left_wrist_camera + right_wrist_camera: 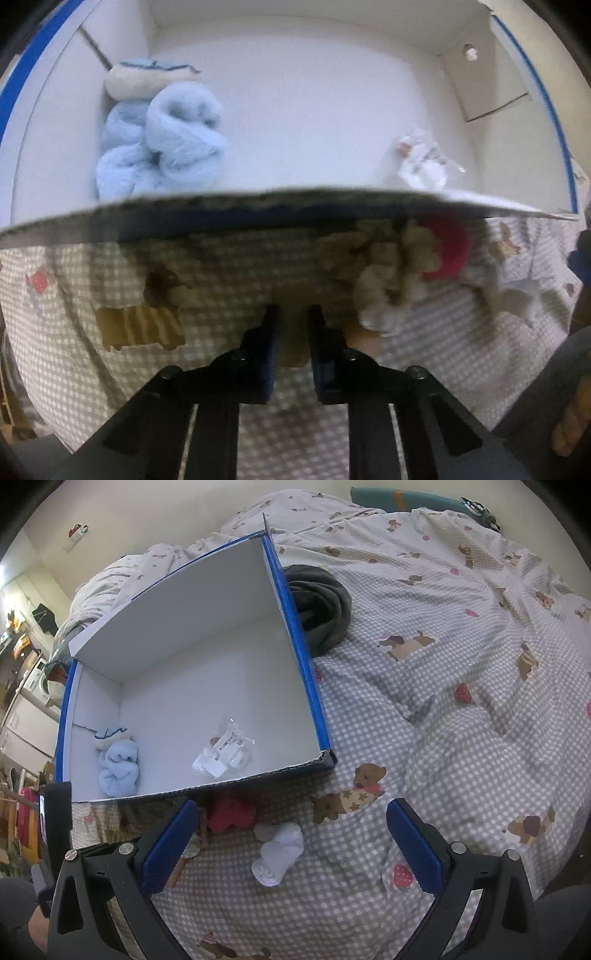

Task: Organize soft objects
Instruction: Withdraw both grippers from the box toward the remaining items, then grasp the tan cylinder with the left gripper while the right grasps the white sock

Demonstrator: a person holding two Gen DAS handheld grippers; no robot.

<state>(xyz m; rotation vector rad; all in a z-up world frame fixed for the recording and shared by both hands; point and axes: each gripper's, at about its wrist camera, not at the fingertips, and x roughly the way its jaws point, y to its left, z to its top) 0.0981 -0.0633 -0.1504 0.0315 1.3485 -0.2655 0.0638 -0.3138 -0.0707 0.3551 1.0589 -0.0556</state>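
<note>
A blue box with a white inside [295, 201] [306, 664] lies open on the bed. In it are a light blue fluffy bundle [166, 144] [118, 768], a cream and blue sock roll [136, 79] [110, 734] and a clear packet [421, 162] [225, 753]. My left gripper [291, 314] is just in front of the box's near wall, jaws narrow, closed on a beige soft item [293, 332]. Beside it lie beige and white socks [388, 280] and a red item [448, 247] [229, 814]. My right gripper [291, 812] is open above a white sock pair [279, 853].
The bed has a grey checked cover with dog prints [461, 709]. A dark grey garment [321, 609] lies against the box's right wall. A teal pillow [406, 496] is at the far edge. Room furniture [26, 686] is at left.
</note>
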